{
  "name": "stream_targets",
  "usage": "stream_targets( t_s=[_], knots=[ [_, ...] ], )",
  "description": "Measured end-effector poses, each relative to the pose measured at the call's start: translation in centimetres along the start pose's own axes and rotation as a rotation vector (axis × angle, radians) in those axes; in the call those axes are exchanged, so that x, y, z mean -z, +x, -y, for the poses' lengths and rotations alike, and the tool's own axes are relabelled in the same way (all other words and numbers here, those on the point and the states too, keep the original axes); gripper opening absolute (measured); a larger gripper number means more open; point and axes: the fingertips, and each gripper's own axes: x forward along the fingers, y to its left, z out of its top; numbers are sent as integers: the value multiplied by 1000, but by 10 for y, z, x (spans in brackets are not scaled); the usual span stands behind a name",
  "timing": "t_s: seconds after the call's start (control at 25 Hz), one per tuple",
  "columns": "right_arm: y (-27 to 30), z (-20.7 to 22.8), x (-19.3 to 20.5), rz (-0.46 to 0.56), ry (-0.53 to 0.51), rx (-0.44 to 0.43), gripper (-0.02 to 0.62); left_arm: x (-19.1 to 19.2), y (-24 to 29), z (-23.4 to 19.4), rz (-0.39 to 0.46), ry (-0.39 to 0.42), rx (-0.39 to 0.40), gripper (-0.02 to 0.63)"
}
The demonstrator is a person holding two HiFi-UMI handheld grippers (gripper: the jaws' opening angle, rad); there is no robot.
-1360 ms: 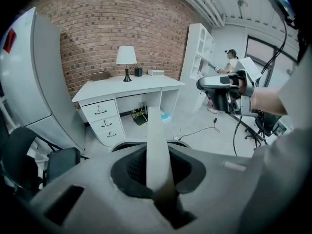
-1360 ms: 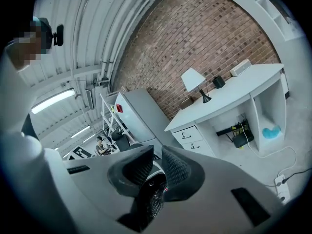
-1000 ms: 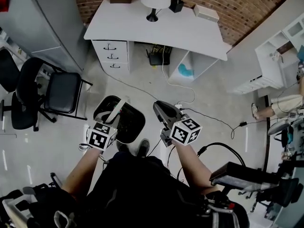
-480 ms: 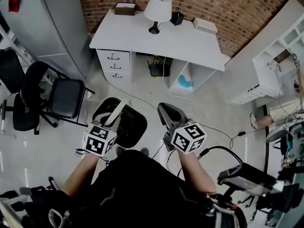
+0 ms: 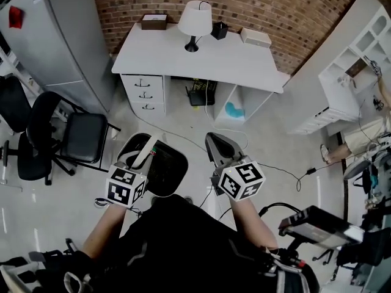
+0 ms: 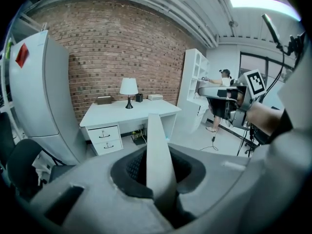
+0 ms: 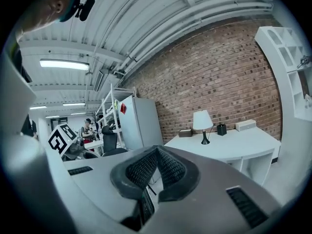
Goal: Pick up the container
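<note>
Both grippers hang over the floor, well short of the white desk (image 5: 201,47). On the desk stand a brown box (image 5: 154,21), a small black container (image 5: 219,30), a flat white box (image 5: 255,37) and a lamp (image 5: 193,18). My left gripper (image 5: 149,148) is shut on a thin white flat strip (image 6: 157,150) that sticks out past its pads toward the desk. My right gripper (image 5: 215,141) is shut, its ribbed pads (image 7: 168,168) meeting with nothing between them. The right gripper view shows the same black container (image 7: 222,129) far ahead.
Black office chairs (image 5: 67,130) and a tall grey cabinet (image 5: 61,35) stand at the left. A white shelf unit (image 5: 354,72) and a person's leg (image 5: 360,133) are at the right. Cables (image 5: 269,157) trail over the floor, and dark equipment (image 5: 317,224) sits at bottom right.
The right gripper's jaws have closed. The view has shifted so that the desk sits a little lower in the picture; both grippers stay close to where they were.
</note>
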Motion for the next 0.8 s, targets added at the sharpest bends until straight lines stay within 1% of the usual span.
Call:
stream_targets(
  t_s=[0.16, 0.44, 0.56, 0.68, 0.8],
  knots=[
    [-1, -4, -8, 26, -20, 2, 8, -10, -5, 2, 19, 25, 8, 52],
    [-4, -7, -15, 36, -55, 19, 8, -20, -12, 3, 54, 23, 0, 52],
    [-10, -3, -15, 44, -49, 35, 8, -23, -14, 7, 69, 36, 0, 52],
    [-12, -3, -13, 49, -30, 31, 8, -21, -17, 8, 72, 31, -1, 52],
    [-15, -2, -10, 42, -34, 36, 8, -20, -17, 12, 68, 26, 2, 52]
  ],
)
